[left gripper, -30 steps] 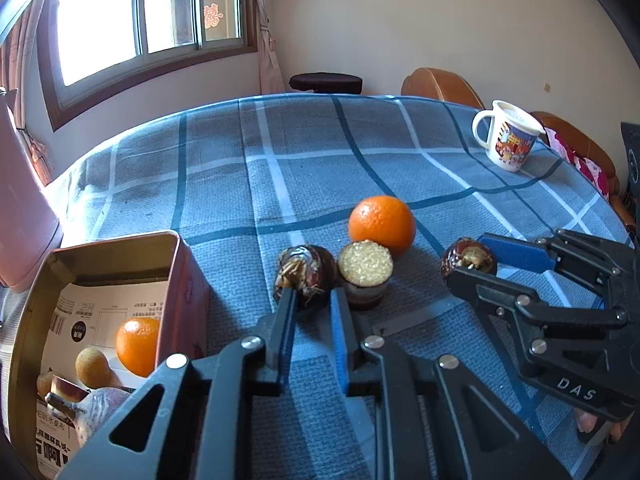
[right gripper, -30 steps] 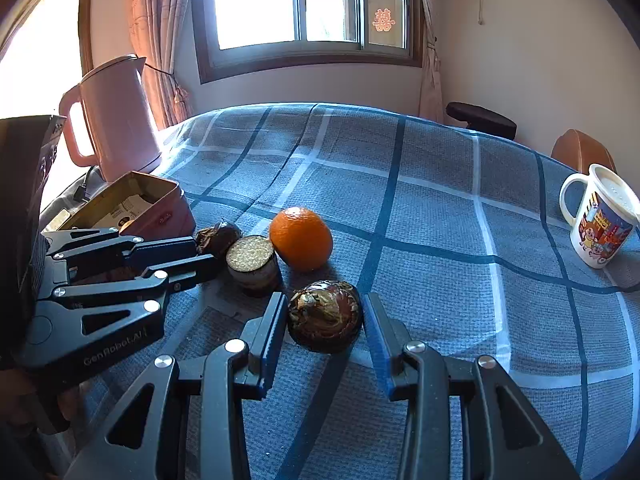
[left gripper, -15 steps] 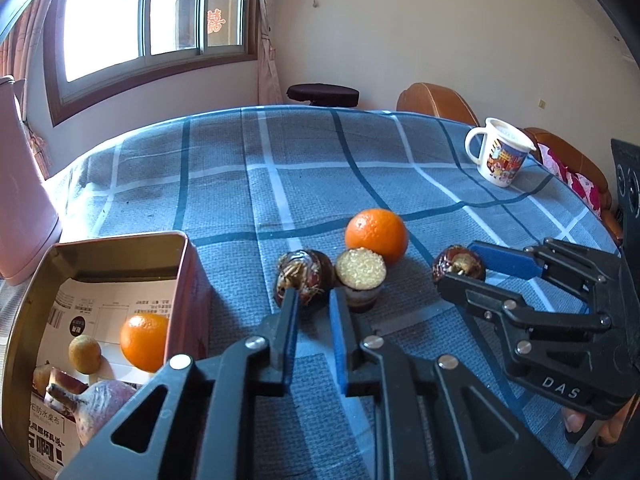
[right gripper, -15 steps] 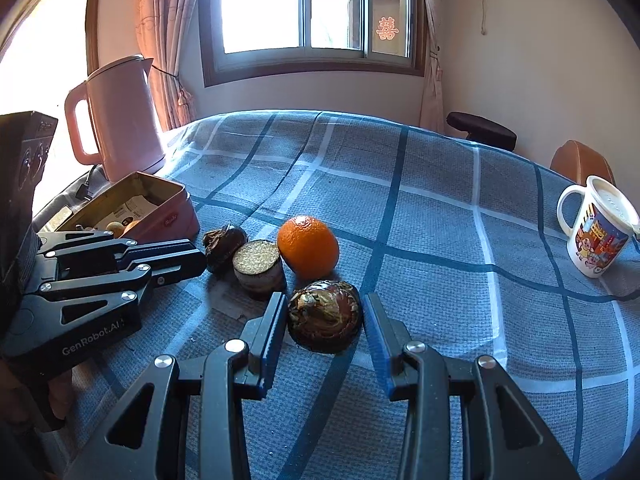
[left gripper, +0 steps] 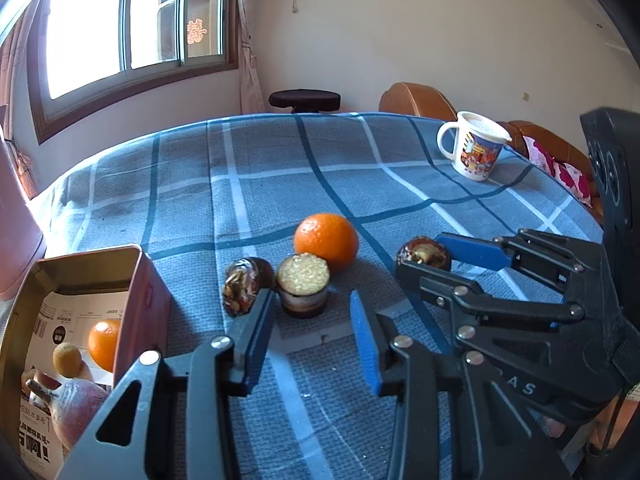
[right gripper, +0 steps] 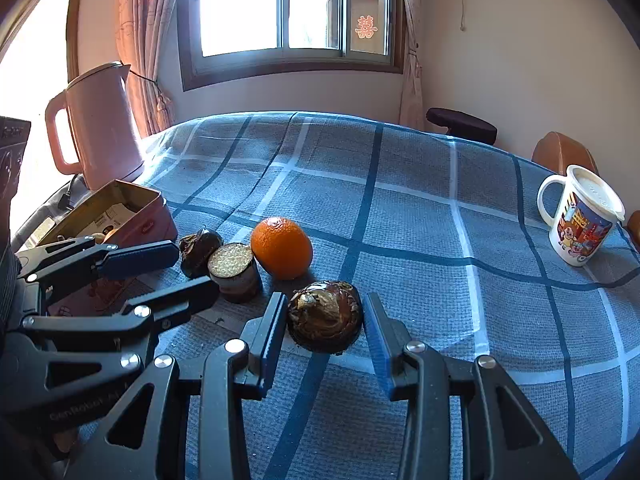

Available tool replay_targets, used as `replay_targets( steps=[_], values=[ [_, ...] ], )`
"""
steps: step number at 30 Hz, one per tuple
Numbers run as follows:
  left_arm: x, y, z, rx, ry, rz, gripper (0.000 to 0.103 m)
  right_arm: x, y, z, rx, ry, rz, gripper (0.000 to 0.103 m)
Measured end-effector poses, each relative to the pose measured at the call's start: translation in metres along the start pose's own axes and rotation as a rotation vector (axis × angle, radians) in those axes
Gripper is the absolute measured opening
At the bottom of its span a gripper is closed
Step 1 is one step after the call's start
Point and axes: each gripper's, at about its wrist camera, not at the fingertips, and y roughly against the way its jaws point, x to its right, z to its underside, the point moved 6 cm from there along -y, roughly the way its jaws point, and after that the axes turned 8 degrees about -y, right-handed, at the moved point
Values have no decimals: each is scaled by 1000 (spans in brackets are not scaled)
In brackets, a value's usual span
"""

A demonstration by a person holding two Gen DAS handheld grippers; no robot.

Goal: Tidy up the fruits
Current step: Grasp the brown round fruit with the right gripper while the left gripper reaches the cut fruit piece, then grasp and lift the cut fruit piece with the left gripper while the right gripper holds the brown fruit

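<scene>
On the blue checked tablecloth lie an orange (left gripper: pixel 326 240), a cut dark fruit (left gripper: pixel 304 284) with a yellowish top, and a dark round fruit (left gripper: pixel 245 288). My left gripper (left gripper: pixel 312 308) sits just short of the cut fruit. Its jaws are opening and nothing is between them. Its left fingertip (left gripper: pixel 264 304) stands right by the dark round fruit. To the right, my right gripper (right gripper: pixel 325 307) is shut on a second dark brown fruit (right gripper: pixel 324 322) that rests on the cloth. A pink tin box (left gripper: pixel 148 280) at the left holds an orange (left gripper: pixel 103 344) and other fruit.
A pink kettle (right gripper: pixel 98 128) stands behind the tin at the table's left edge. A white picture mug (right gripper: pixel 580 216) is at the far right. Brown chairs (left gripper: pixel 416 98) and a dark stool (left gripper: pixel 304 100) stand beyond the round table's far edge.
The left gripper's jaws have parted from shut to a clear gap, and it has tipped up a little. The right gripper still holds its dark fruit in the same place.
</scene>
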Motion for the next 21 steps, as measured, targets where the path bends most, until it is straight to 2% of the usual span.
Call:
replay_targets(
  steps=[3,4,6,9,11,14,15,21],
  values=[
    [-2,-7,-4,-13,-7,-16,36,4,1,0,0,-21,-13,41],
    [-5,-9,-7,-14,-13,-37,37,3,1,-1,1,-22,-17,41],
    [-8,-10,-13,-17,-21,-31,40,3,2,0,5,-17,-12,41],
    [-1,-14,-23,-24,-97,-37,40,2,2,0,4,-17,-11,41],
    [2,-21,-25,-55,-131,-1,40,6,2,-1,5,-35,-10,41],
    [-3,-29,-25,-87,-101,52,40,8,3,-2,10,-48,-20,41],
    [-1,-30,-24,-87,-114,56,43,7,4,-2,11,-45,-18,41],
    [0,-29,-22,-78,-133,43,43,6,2,-1,6,-36,-7,41]
  ],
)
